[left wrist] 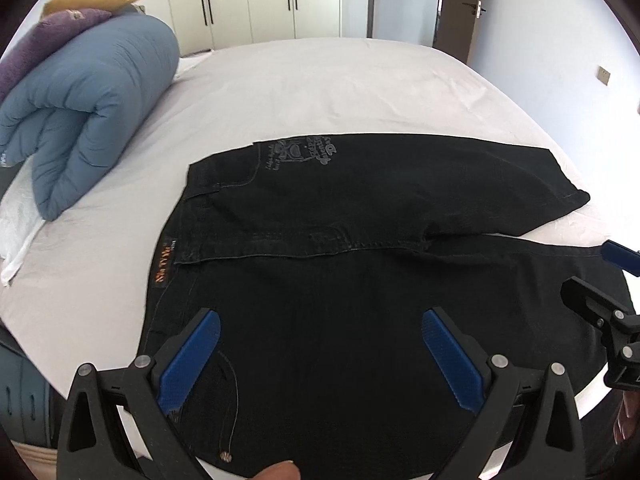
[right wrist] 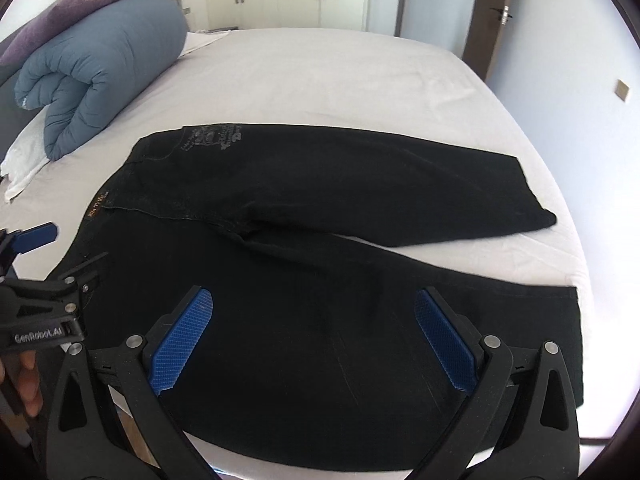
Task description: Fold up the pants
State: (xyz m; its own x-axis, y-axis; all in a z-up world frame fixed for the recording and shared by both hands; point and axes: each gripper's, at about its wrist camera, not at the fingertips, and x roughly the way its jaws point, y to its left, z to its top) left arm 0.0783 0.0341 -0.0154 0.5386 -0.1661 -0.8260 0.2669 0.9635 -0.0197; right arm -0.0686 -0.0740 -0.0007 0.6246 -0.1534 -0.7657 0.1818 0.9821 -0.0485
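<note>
Black pants [left wrist: 360, 240] lie flat on the bed [left wrist: 320, 80], legs splayed, just ahead of both claws. Left claw [left wrist: 320, 354] and right claw [right wrist: 314, 334] hover spread, holding nothing. A one-layer pinch would likely drag the denim, skewing the fold.

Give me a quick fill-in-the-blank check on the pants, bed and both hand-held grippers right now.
1. The black pants lie spread out on the white ____.
2. The left hand-held gripper and the right hand-held gripper both have their jaws ____.
3. The two legs of the pants are ____, not stacked.
4. The rolled duvet beside the waistband is ____ in colour.

Missing words: bed; open; apart; blue
</note>
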